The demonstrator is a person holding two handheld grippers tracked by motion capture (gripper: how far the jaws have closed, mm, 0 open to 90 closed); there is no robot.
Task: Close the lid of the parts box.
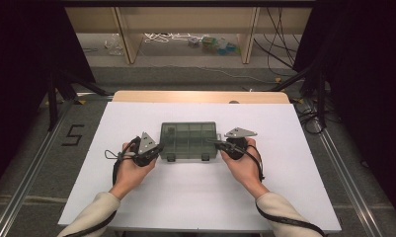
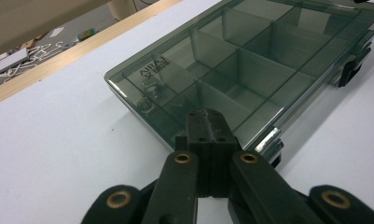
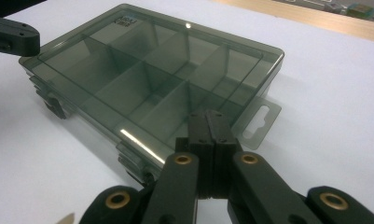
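White sheeting covers the bench (image 1: 151, 207), with a strip of pale wood left bare along its far edge. Two sleeved forearms come in over the near edge, each hand wrapped round a gripper. The left gripper (image 1: 155, 149) sits just beside the near-left corner of a smoky, translucent compartment box (image 1: 188, 139); its jaws are pressed flat together with nothing between them, and in the left gripper view their tips (image 2: 208, 119) lie over the box's short end — whether they touch the lid I cannot tell. The right gripper (image 1: 218, 143) mirrors it at the box's right end, jaws likewise closed and empty, their tips (image 3: 208, 120) just beside the corner with the hang tab (image 3: 260, 121).

Between the two grippers the box lies flat, lid down, roughly midway across the bench and a little nearer the far edge than the near one. Dividers show through the lid, splitting it into compartments, and two dark latches (image 1: 205, 157) sit along its near side.

Beyond the bench — grey floor, a "5" (image 1: 73, 135) marked on it at the left, black stands, loose cables, and wooden frame legs (image 1: 128, 37) at the back.
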